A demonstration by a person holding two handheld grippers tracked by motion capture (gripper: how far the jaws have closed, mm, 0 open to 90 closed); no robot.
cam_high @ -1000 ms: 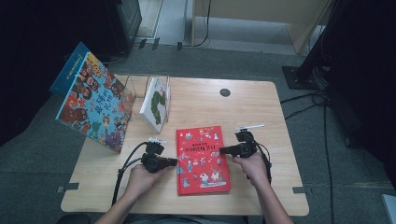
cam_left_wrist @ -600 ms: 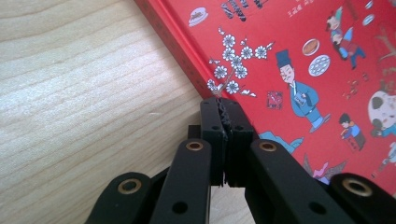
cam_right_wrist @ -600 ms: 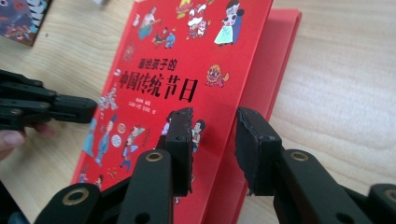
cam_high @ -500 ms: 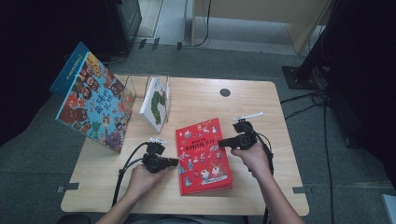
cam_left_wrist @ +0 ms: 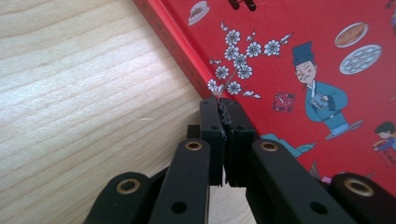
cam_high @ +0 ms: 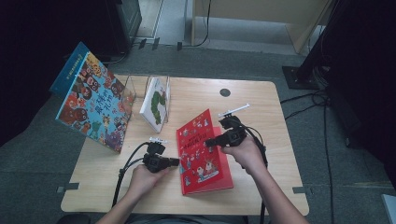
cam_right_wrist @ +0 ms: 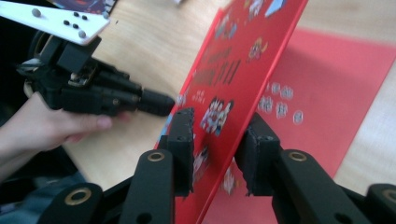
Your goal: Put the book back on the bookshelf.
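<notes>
A red picture book (cam_high: 208, 170) lies on the wooden table (cam_high: 266, 121) in front of the person. Its front cover (cam_right_wrist: 243, 60) is raised at a slant, and the red inside page (cam_right_wrist: 336, 70) shows beneath it. My right gripper (cam_high: 208, 142) is off the table at the cover's free edge. Its jaws (cam_right_wrist: 222, 119) stand apart with the thin cover between them. My left gripper (cam_high: 177, 162) lies low at the book's left edge. Its jaws are shut with nothing in them, and their tips (cam_left_wrist: 223, 100) touch the spine edge of the book (cam_left_wrist: 303, 70).
A large colourful book (cam_high: 93, 105) leans upright at the table's left edge. Beside it a white book with a green figure (cam_high: 156, 102) stands in a clear holder. A dark round hole (cam_high: 225, 92) marks the far middle of the table. Cables trail from both grippers.
My right gripper has risen and taken the cover's free edge up with it, so the book has opened wider. The left gripper has stayed at the spine.
</notes>
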